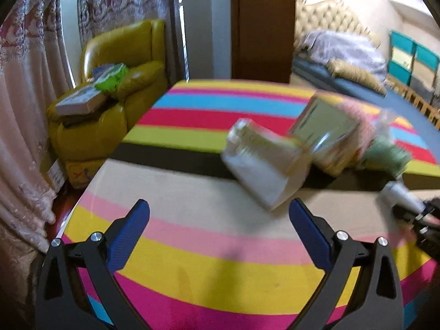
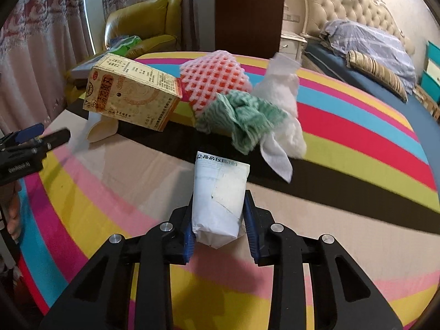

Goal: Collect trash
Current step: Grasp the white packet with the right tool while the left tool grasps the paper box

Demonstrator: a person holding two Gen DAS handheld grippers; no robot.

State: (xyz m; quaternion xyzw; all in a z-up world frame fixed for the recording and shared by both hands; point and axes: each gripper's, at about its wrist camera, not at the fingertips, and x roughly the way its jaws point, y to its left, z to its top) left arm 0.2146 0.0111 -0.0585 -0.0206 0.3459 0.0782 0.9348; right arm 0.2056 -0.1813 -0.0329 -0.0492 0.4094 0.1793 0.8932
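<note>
My right gripper point(image 2: 220, 214) is shut on a white squashed tube point(image 2: 218, 200) and holds it above the striped mat point(image 2: 96, 206). Past it lie a yellow medicine box point(image 2: 132, 93), pink foam fruit netting point(image 2: 217, 79), a green crumpled cloth point(image 2: 244, 118) and white tissue point(image 2: 286, 110). My left gripper point(image 1: 218, 220) is open and empty over the mat point(image 1: 220, 269). Ahead of it, blurred, lie a white carton point(image 1: 261, 159), the yellow box point(image 1: 324, 132), the pink netting point(image 1: 363, 121) and the green cloth point(image 1: 387, 154). The tube point(image 1: 401, 195) shows at right.
A yellow leather armchair point(image 1: 121, 88) with books and bags stands at the back left by patterned curtains point(image 1: 24, 110). A bed with a tufted headboard point(image 2: 346, 8) and pillows stands at the back right. A brown door panel point(image 1: 262, 24) is behind the mat.
</note>
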